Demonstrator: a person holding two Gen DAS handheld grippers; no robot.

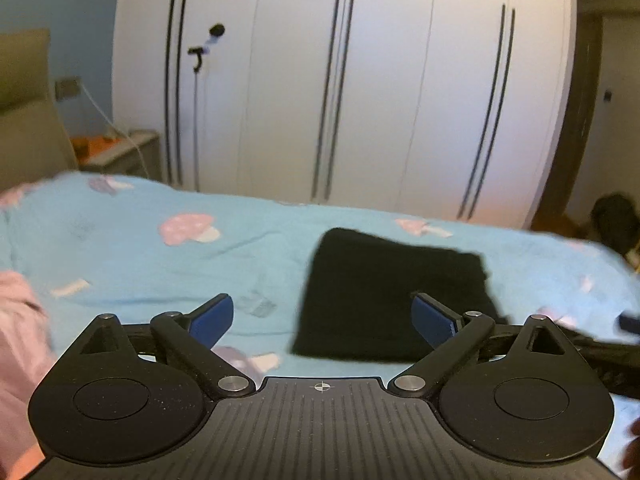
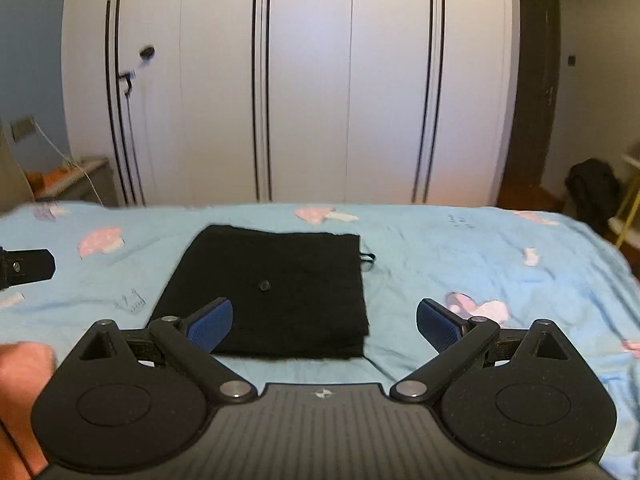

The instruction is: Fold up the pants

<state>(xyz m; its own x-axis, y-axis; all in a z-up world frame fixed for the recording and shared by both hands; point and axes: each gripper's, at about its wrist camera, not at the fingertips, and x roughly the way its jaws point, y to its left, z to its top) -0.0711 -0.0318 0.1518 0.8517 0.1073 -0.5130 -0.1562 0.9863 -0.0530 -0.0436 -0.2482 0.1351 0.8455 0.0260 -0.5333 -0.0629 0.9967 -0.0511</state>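
Observation:
Black pants (image 2: 272, 288) lie folded into a flat rectangle on the light blue bedsheet (image 2: 460, 252). They also show in the left wrist view (image 1: 384, 296), ahead and to the right. My left gripper (image 1: 322, 320) is open and empty, held above the bed in front of the pants' left edge. My right gripper (image 2: 324, 322) is open and empty, above the pants' near right corner. A small loop (image 2: 367, 258) sticks out at the pants' right side. The left gripper's tip (image 2: 28, 266) shows at the left edge of the right wrist view.
A white wardrobe (image 2: 304, 80) with dark handle strips stands behind the bed. A bedside table (image 1: 120, 152) is at the far left. Pink fabric (image 1: 16, 340) lies at the left. A dark bag (image 2: 592, 188) sits on the floor at the right.

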